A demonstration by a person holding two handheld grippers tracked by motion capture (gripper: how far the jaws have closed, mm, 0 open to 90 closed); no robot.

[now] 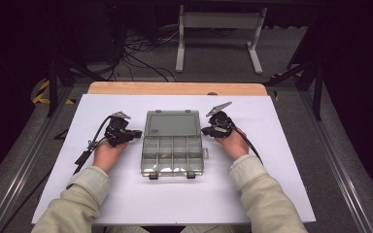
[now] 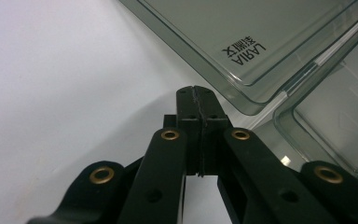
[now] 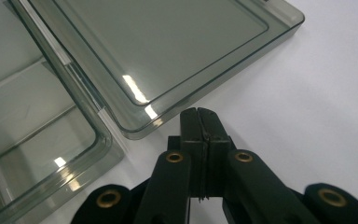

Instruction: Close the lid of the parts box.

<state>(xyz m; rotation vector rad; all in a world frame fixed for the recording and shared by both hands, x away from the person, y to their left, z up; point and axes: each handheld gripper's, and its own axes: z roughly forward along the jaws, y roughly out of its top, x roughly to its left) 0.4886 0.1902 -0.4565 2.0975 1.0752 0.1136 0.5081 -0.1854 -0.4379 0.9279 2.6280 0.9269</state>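
With the open box (image 1: pixel 172 143) lying mid-tabletop (image 1: pixel 281 194), lid flat toward the far edge, both the left gripper (image 1: pixel 137 132) and right gripper (image 1: pixel 205 130), fingers together and empty, should probably slip under the lid's side edges evenly.

A white-covered bench (image 1: pixel 281 189) with a wooden far edge is set on a grey floor (image 1: pixel 213 63). Beyond it, a white frame (image 1: pixel 218 22) and tangled black cables (image 1: pixel 141 58) are seen against darkness.

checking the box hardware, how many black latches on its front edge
2. Left latch under the box's near-left corner, right latch under its near-right corner; none appear hidden.
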